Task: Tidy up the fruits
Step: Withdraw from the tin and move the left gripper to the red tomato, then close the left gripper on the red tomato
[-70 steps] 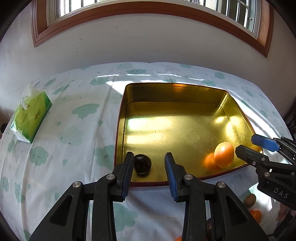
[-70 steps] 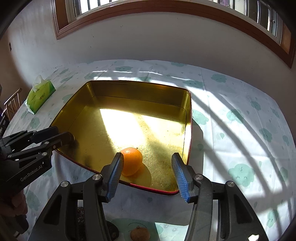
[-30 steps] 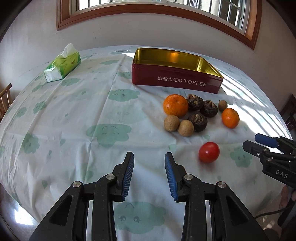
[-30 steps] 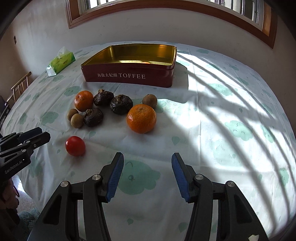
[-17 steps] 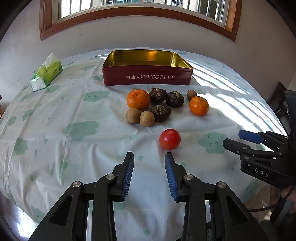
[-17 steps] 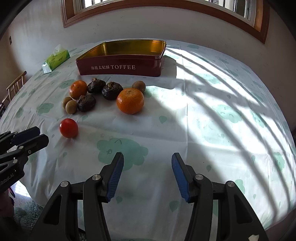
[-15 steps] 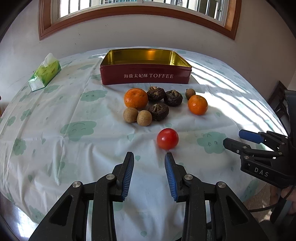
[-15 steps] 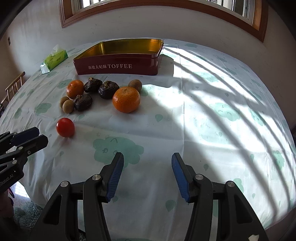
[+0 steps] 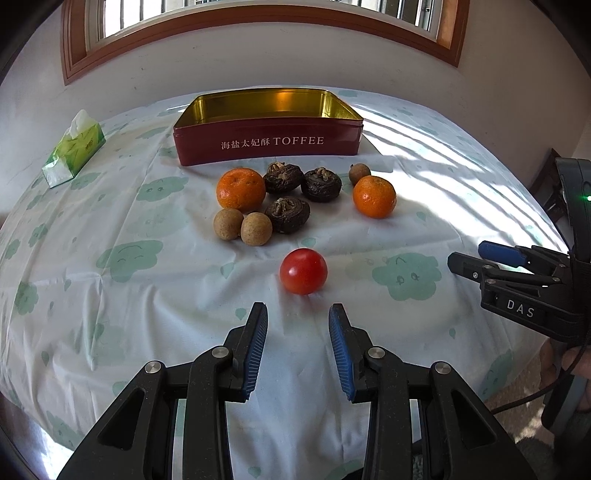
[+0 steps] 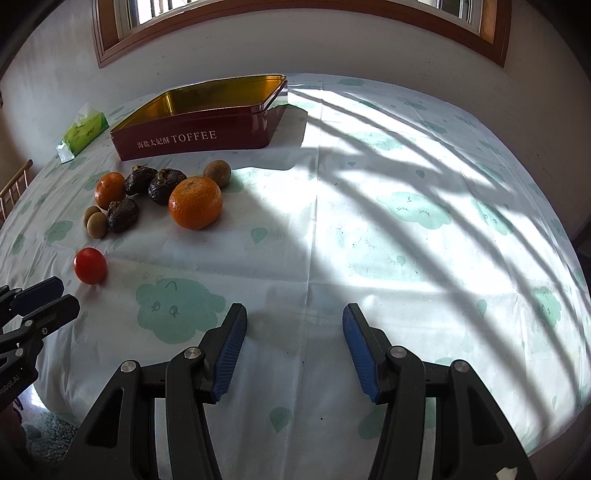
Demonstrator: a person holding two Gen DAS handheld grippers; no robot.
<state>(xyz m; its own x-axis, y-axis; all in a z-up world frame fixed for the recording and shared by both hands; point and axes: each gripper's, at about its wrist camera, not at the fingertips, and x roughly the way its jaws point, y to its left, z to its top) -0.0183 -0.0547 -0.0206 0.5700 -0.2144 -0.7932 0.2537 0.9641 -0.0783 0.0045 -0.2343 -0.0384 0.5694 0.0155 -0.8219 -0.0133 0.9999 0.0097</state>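
A red tomato lies on the tablecloth just ahead of my open, empty left gripper; it also shows in the right wrist view. Beyond it lie two oranges, three dark wrinkled fruits, two tan round fruits and a small brown one. The red TOFFEE tin stands open behind them; its inside is hidden from here. My right gripper is open and empty over bare cloth, right of the fruit. The near orange lies ahead to its left.
A green tissue pack lies at the far left of the round table. The table edge runs close below both grippers. A wall and a wooden window frame stand behind. A chair shows at the left.
Both grippers have pulled back from over the tin to the near side of the table. In the last half second my left gripper moved slightly closer to the tomato.
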